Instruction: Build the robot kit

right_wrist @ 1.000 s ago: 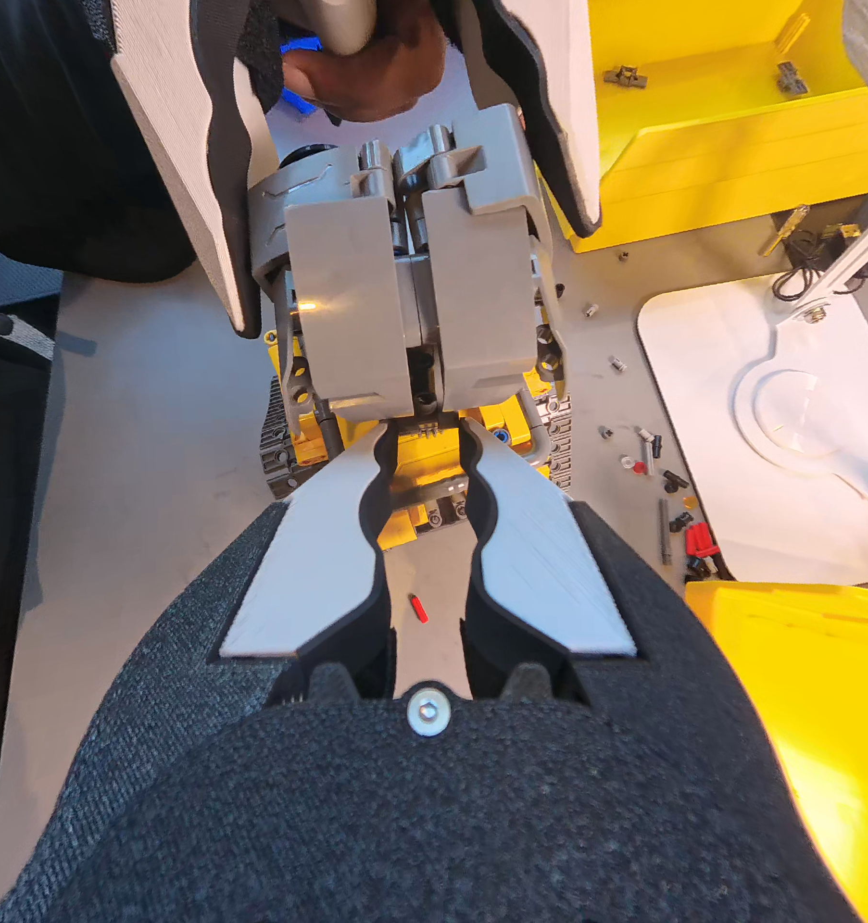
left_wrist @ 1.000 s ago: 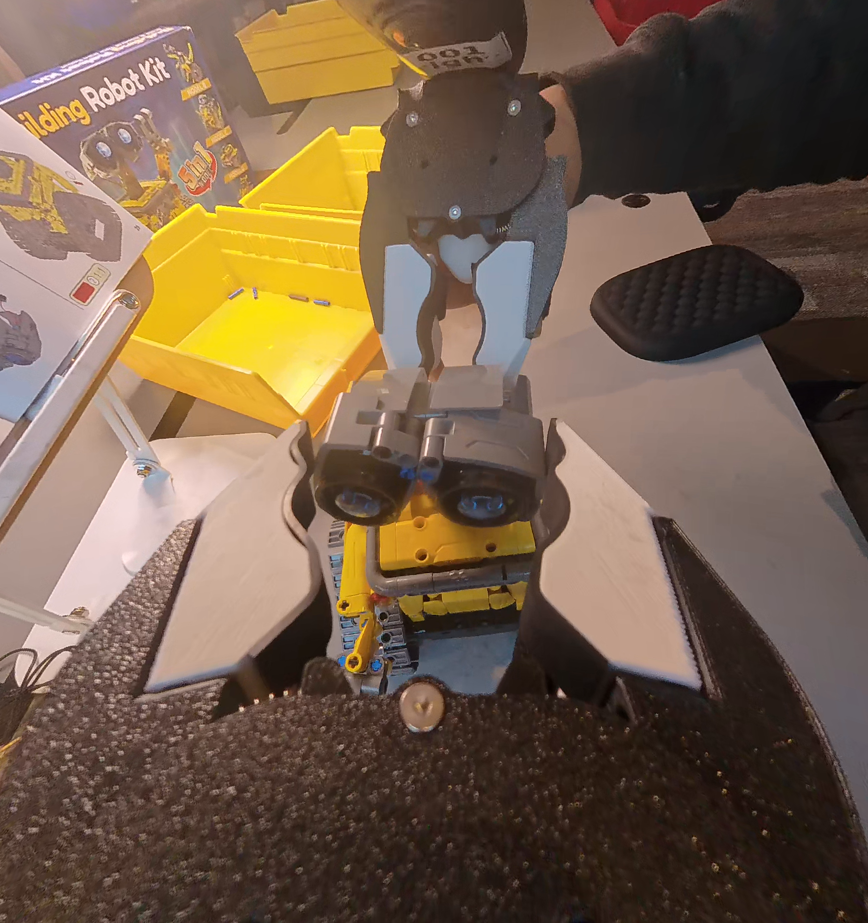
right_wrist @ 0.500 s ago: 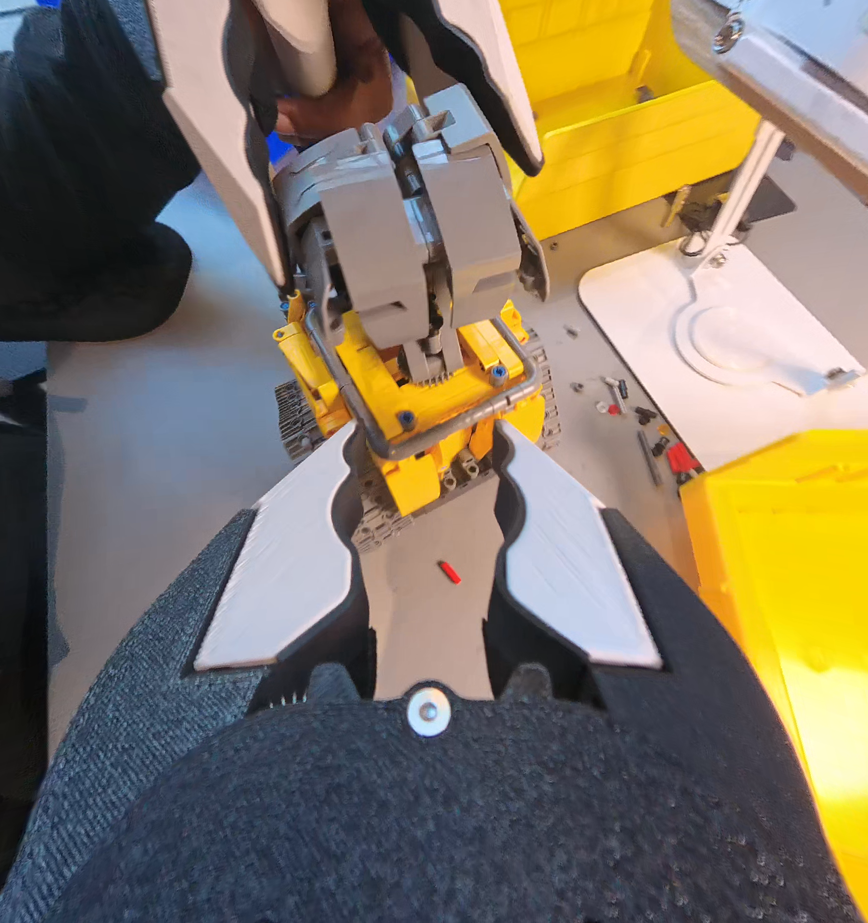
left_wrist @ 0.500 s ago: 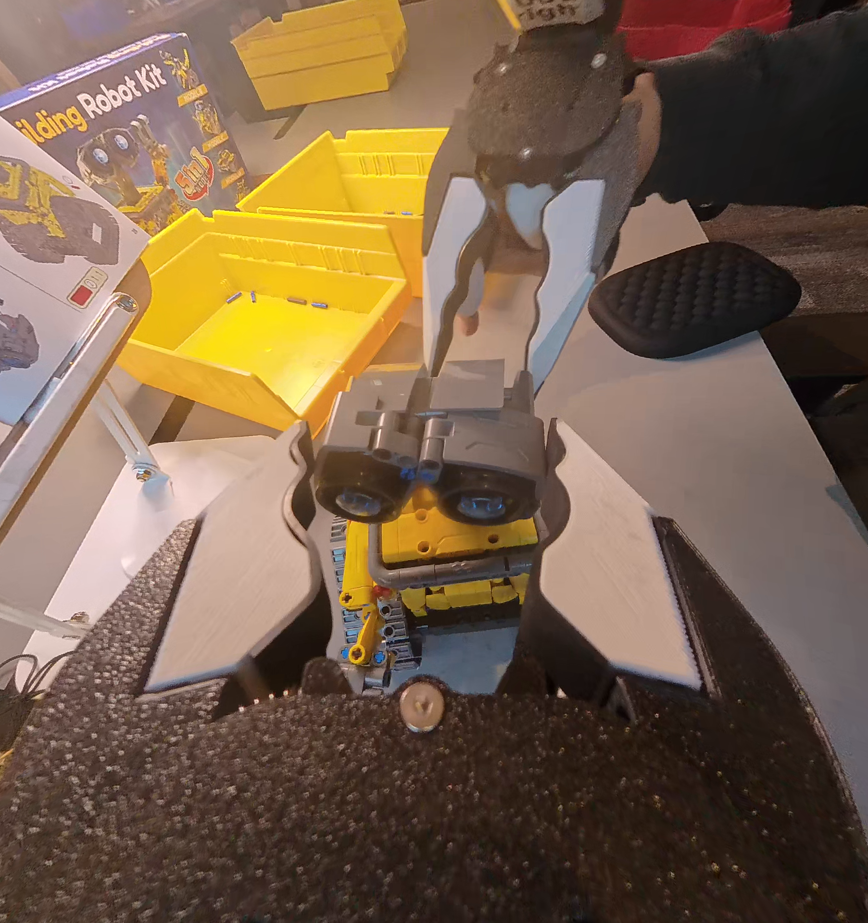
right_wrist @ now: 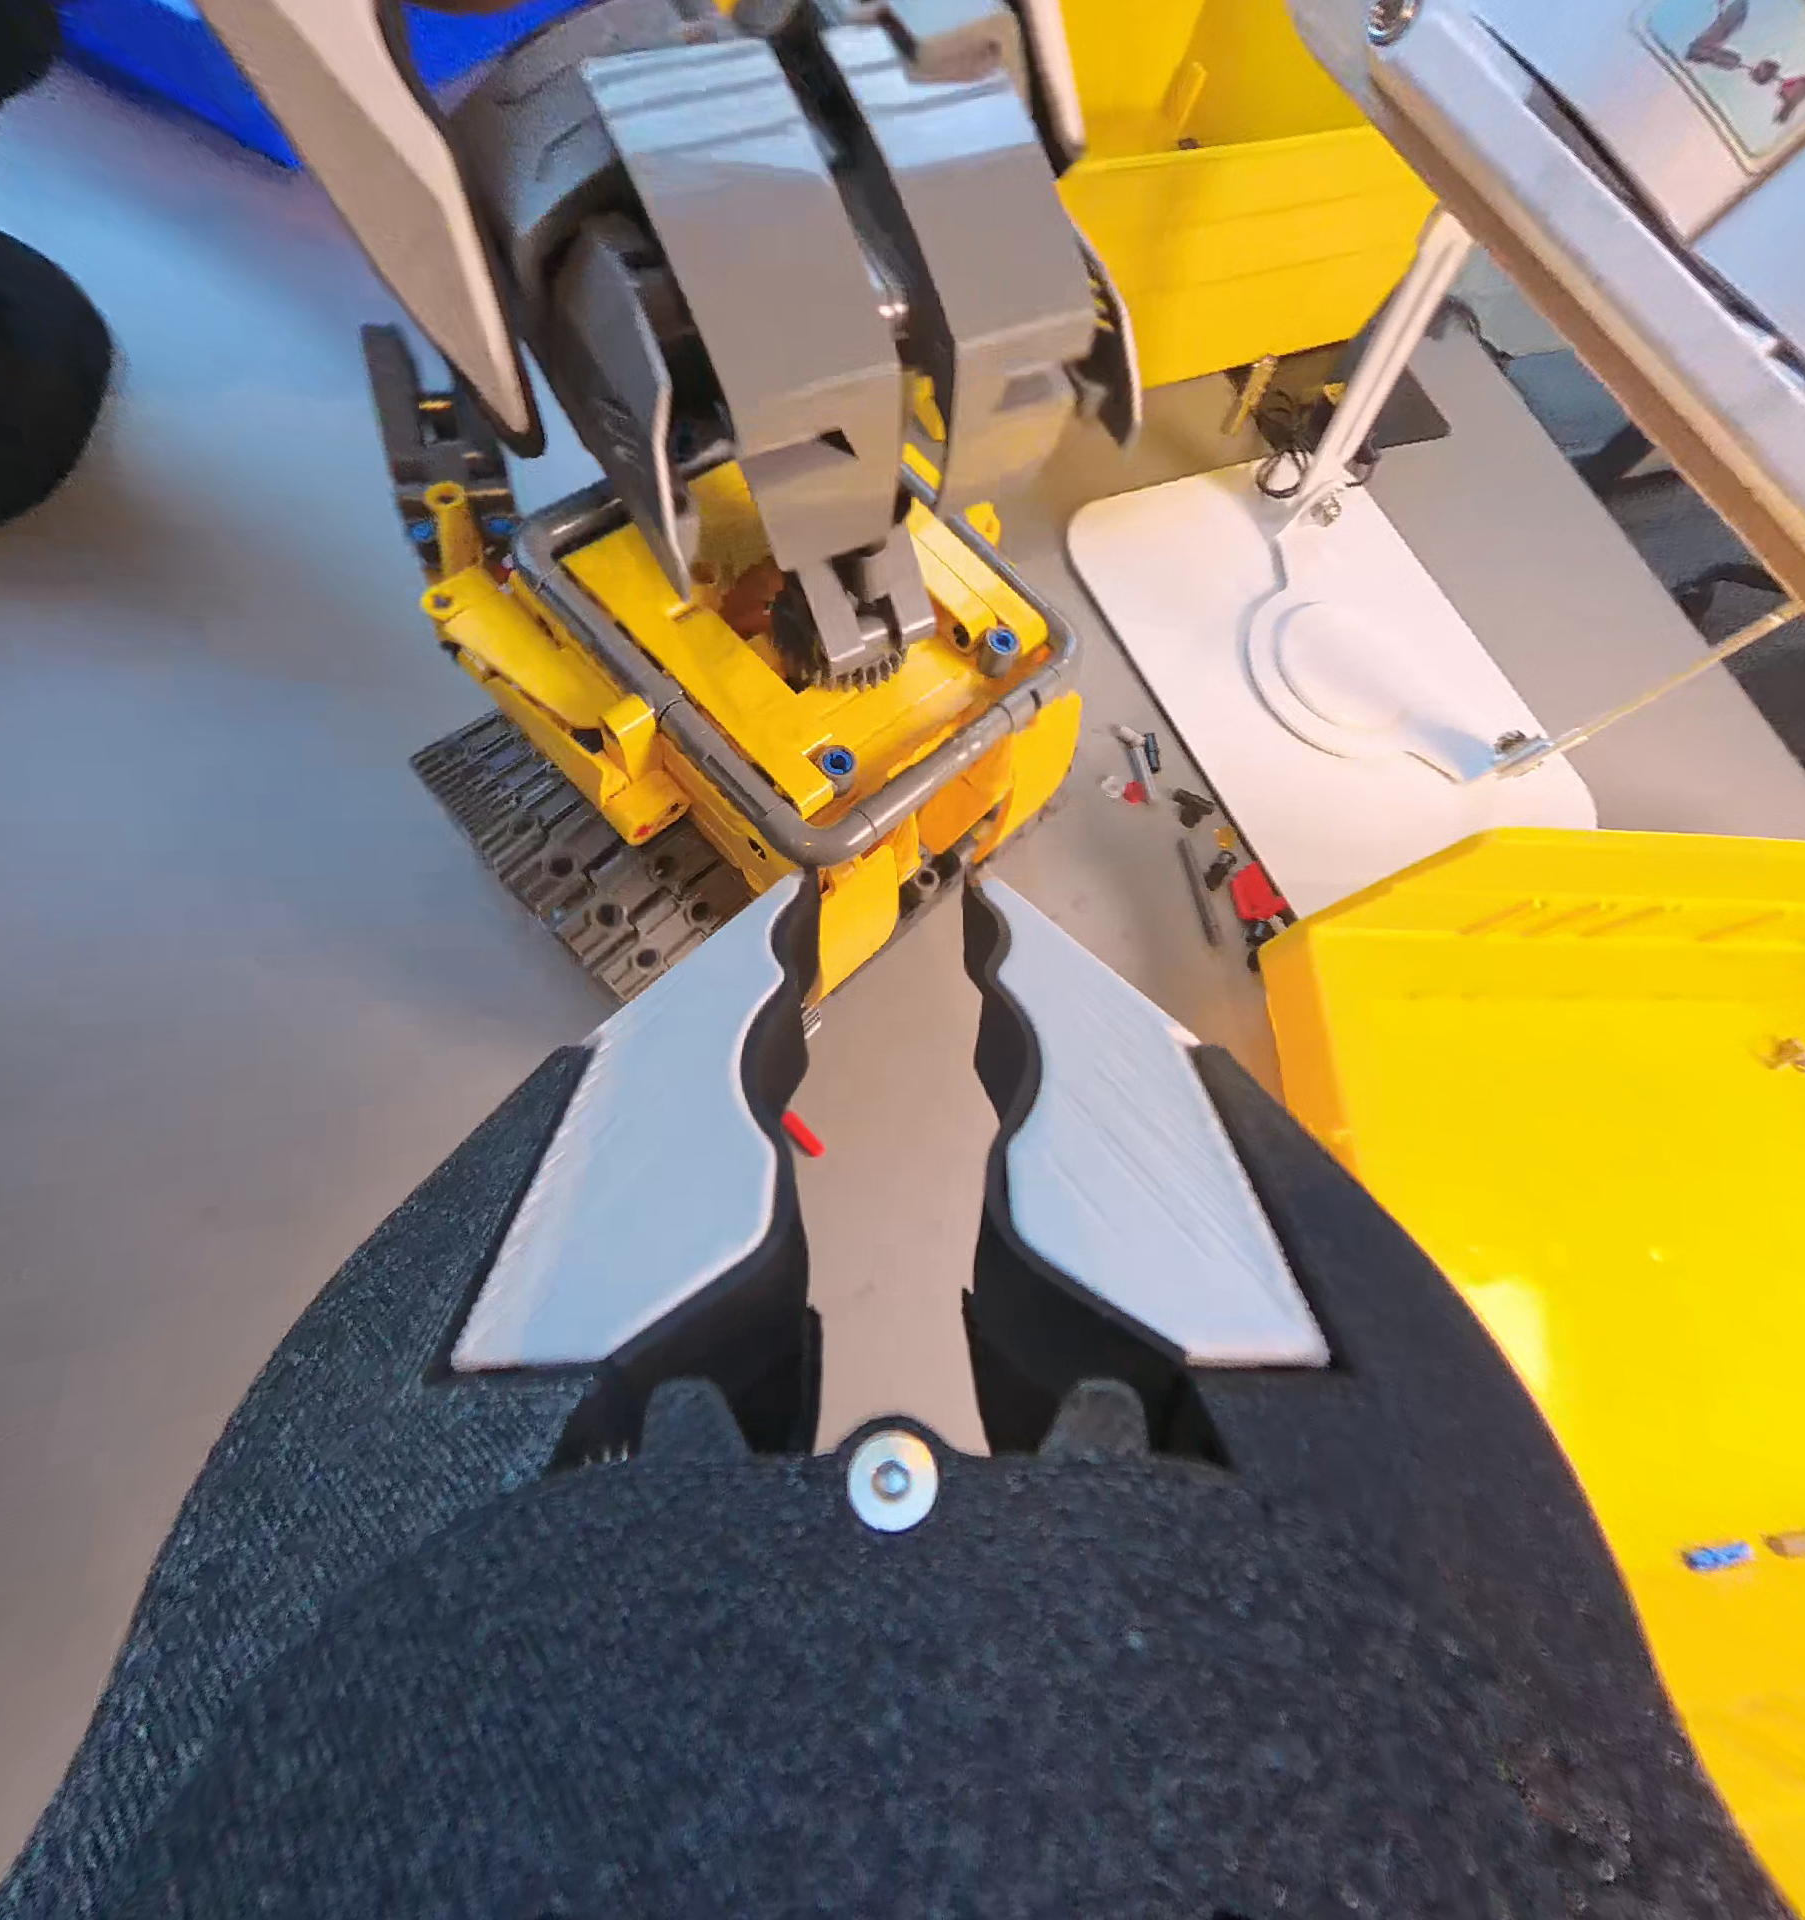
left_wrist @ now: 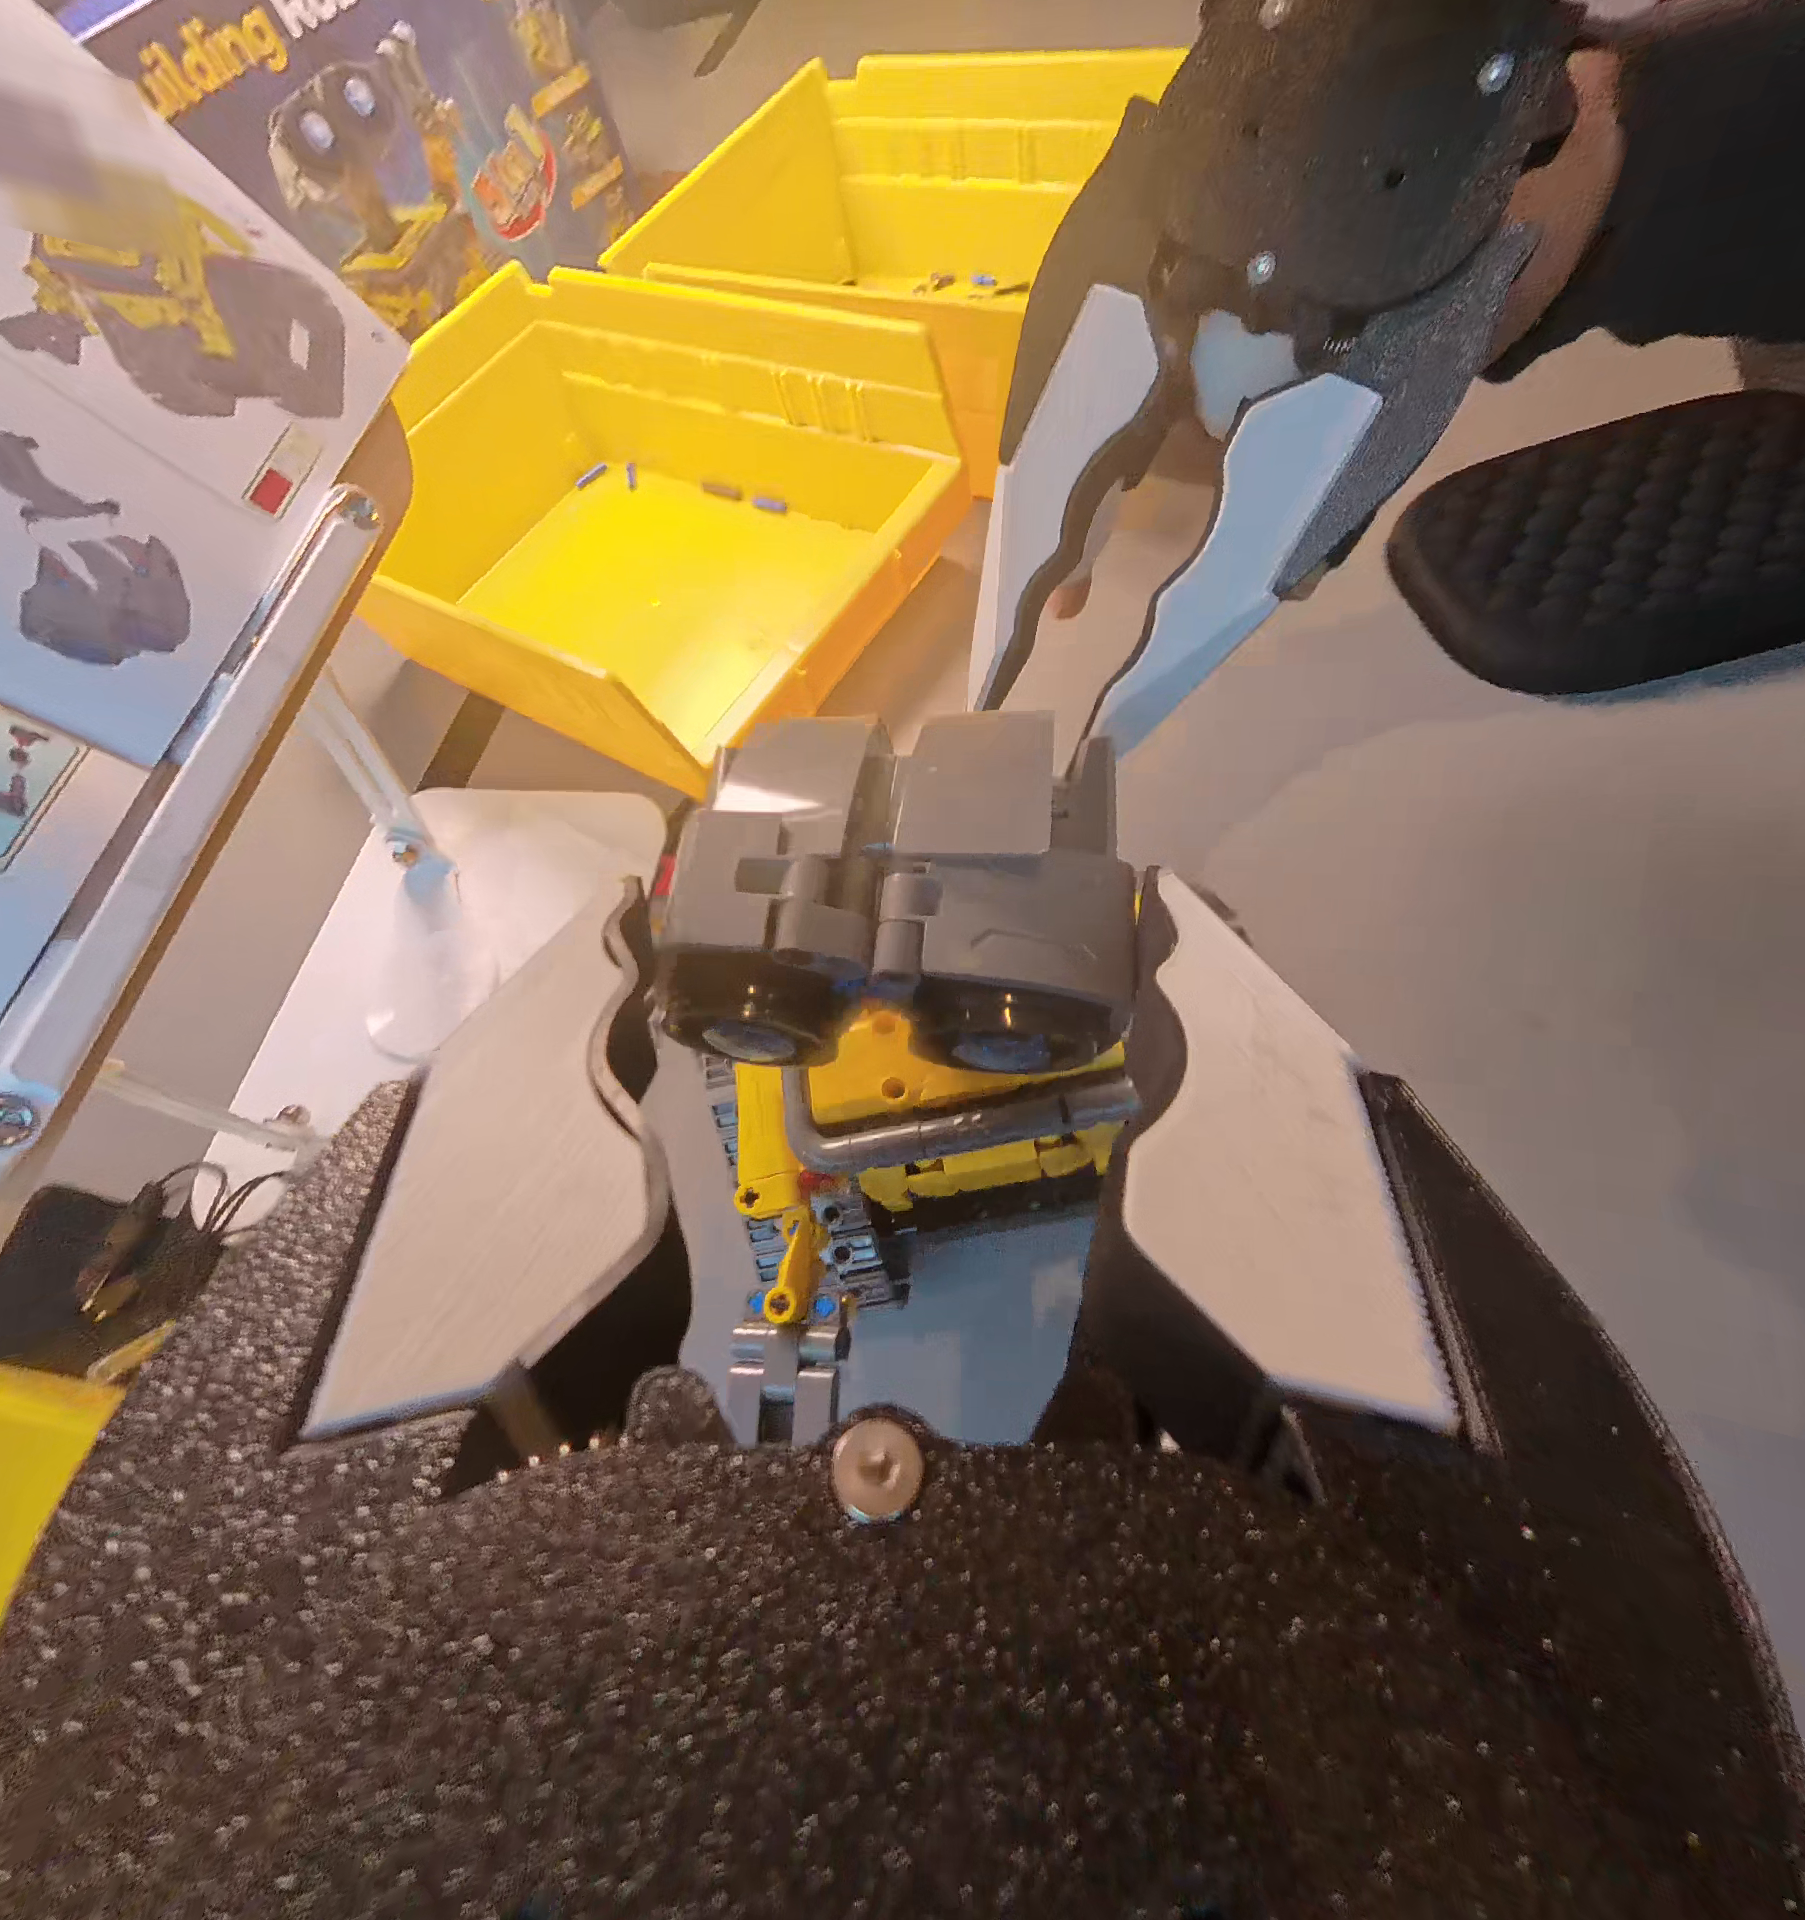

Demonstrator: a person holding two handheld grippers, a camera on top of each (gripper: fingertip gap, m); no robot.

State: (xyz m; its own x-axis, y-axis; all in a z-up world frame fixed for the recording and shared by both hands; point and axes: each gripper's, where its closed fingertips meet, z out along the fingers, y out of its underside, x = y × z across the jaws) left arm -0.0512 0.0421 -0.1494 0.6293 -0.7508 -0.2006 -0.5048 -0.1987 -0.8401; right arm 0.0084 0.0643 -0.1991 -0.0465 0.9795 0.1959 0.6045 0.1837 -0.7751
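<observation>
Grey plastic fills the left tool (left_wrist: 882,935): its two pale fingers (left_wrist: 503,1174) clamp the sides of the toy robot's binocular-shaped head (left_wrist: 893,914), one on each flank, with the two dark lenses facing the camera. Below the head sits the yellow brick-built body (left_wrist: 939,1122), ringed by a grey bar, with a grey track running down its left side. The model stands on the grey desk (left_wrist: 1449,935).

From the right wrist view, the right tool (right_wrist: 882,894) is spread to a middling gap and grips nothing. Its fingertips (right_wrist: 763,925) lie just at the near lower edge of the yellow body (right_wrist: 773,717), one tip close beside a yellow panel; whether it touches cannot be told. A small red peg (right_wrist: 802,1135) lies on the desk (right_wrist: 202,831) between the fingers. In the left wrist view this right tool (left_wrist: 1095,665) hangs tilted above and behind the head, its tips near the head's rear edge.

Further out, loose small parts (right_wrist: 1199,842) are scattered to the right of the model, beside a white stand base (right_wrist: 1293,665). Yellow bins (left_wrist: 659,540) stand behind the model, with a printed kit box (left_wrist: 399,135) beyond them. An instruction sheet on a tilted holder (left_wrist: 129,436) is at the left. A black padded rest (left_wrist: 1646,540) lies at the right.
</observation>
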